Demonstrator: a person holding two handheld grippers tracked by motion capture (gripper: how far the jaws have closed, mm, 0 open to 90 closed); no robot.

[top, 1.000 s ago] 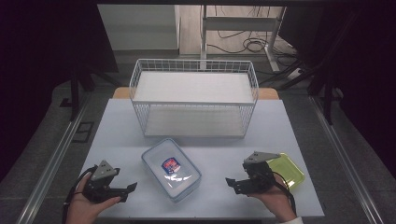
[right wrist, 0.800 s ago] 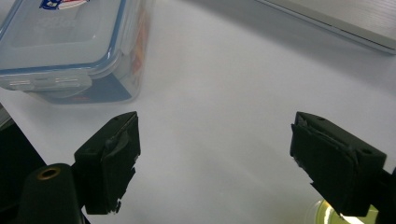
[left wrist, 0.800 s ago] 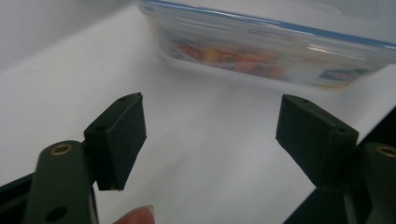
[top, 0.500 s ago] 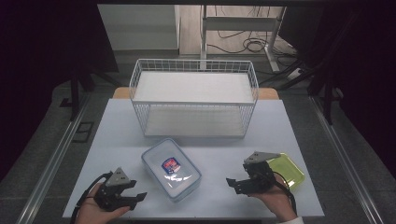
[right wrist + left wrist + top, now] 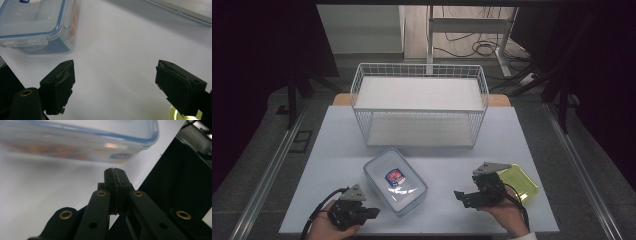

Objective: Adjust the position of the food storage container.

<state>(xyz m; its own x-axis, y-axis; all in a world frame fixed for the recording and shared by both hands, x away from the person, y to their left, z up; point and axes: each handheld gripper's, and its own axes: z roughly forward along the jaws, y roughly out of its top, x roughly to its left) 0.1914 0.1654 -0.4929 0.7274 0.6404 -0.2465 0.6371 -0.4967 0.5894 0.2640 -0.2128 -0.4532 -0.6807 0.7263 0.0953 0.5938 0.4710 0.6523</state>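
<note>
Left hand-held gripper (image 5: 373, 213): low at the near-left edge of the white desk (image 5: 337, 145), held in the person's left hand (image 5: 324, 227), cable trailing off toward the left. Its jaws have just been closing and now meet pad against pad, with nothing between them; the left gripper view shows the two black tips pressed flat together (image 5: 115, 173). They point toward the clear container (image 5: 395, 180) and stop just short of its near-left side, not touching it.

Clear container: rectangular, blue-edged lid on, small red-and-blue label on top. It lies flat on the desk between the two grippers, turned at an angle to the desk edge, in front of the wire basket (image 5: 419, 107). In the left gripper view its near wall (image 5: 82, 142) is blurred. In the right gripper view a lid latch and a corner show at upper left (image 5: 37, 27).

Wire basket: white, two levels, standing at the middle of the far half of the desk, well apart from both grippers.

Right hand-held gripper (image 5: 461, 196): at the near-right of the desk in the person's right hand (image 5: 507, 212), jaws spread wide and holding nothing, with bare desk between the pads (image 5: 58, 85). It faces the container from the right, near but apart.

Green lid (image 5: 522, 182): yellow-green, flat on the desk just behind the right gripper.
</note>
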